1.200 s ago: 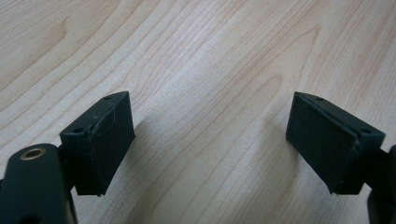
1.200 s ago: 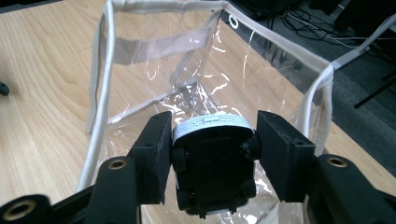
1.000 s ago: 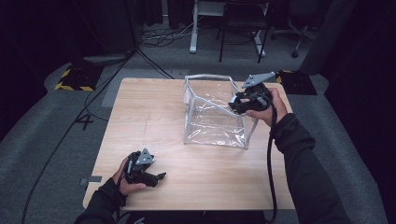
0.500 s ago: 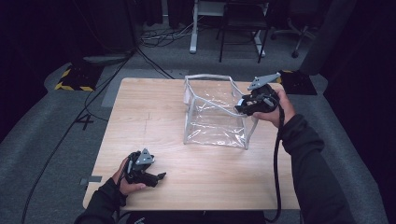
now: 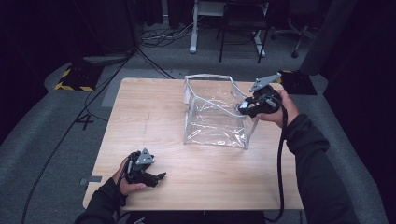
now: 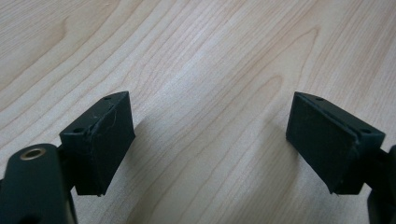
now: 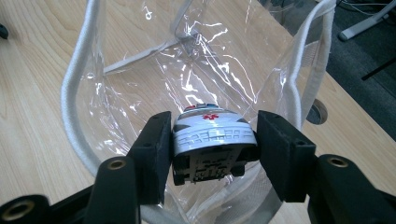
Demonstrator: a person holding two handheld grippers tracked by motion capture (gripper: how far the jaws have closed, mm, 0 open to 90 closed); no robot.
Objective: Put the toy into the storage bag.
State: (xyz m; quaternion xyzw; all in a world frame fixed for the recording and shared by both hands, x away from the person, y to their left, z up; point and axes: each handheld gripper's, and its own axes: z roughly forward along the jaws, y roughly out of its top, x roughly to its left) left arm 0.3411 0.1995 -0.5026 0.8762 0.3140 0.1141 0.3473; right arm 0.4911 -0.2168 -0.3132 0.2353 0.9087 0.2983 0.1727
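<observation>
My right tongs (image 7: 212,154) pinching toy ambulance (image 7: 212,135) over clear bag (image 5: 212,112) mouth, frame centre; drop pending. Left tongs (image 6: 210,140) spread, idle on worktop (image 5: 154,116).

Two hand-held grippers at a light wooden table (image 5: 154,116) with a clear bag.

The clear plastic bag with white piping (image 5: 212,114) stands open toward the table's far right corner. The right gripper (image 5: 243,108) reaches over the bag's right rim. The left gripper (image 5: 159,176) rests near the table's near left corner, well apart from the bag.
</observation>
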